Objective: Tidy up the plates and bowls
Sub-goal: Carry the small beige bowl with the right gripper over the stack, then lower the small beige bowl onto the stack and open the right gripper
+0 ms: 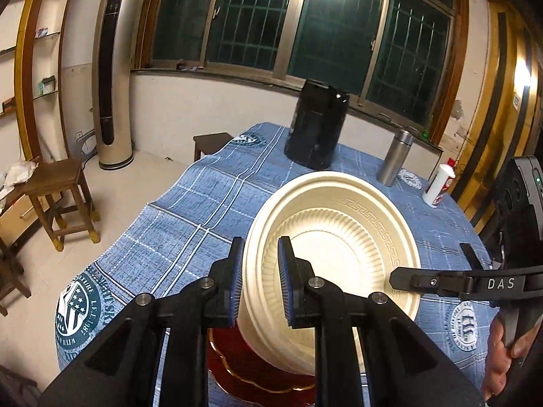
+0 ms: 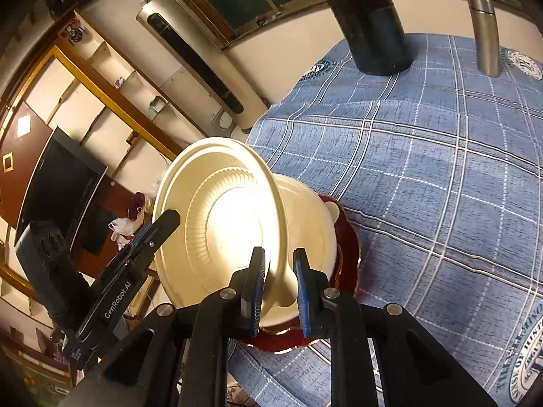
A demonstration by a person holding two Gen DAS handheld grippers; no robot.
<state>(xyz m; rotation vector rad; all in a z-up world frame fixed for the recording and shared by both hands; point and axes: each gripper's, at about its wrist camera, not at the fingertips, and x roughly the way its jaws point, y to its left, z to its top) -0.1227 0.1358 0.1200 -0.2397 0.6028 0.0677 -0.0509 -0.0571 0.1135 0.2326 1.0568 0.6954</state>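
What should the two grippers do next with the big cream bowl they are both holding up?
Probably lower it gently, keeping it level. The left gripper and right gripper each pinch the rim of the cream bowl on opposite sides, tilted above the table. Right under it sits another cream bowl on a red plate, so it looks set to nest there.

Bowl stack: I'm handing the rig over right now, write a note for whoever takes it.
Left gripper: shut on the cream bowl's near rim.
Right gripper: shut on the opposite rim.
The bowl hangs tilted above another cream bowl sitting on the red plate at the table's near edge.
Done: bowl gripped by both.
Left: set it down; whether into that lower bowl is unclear.
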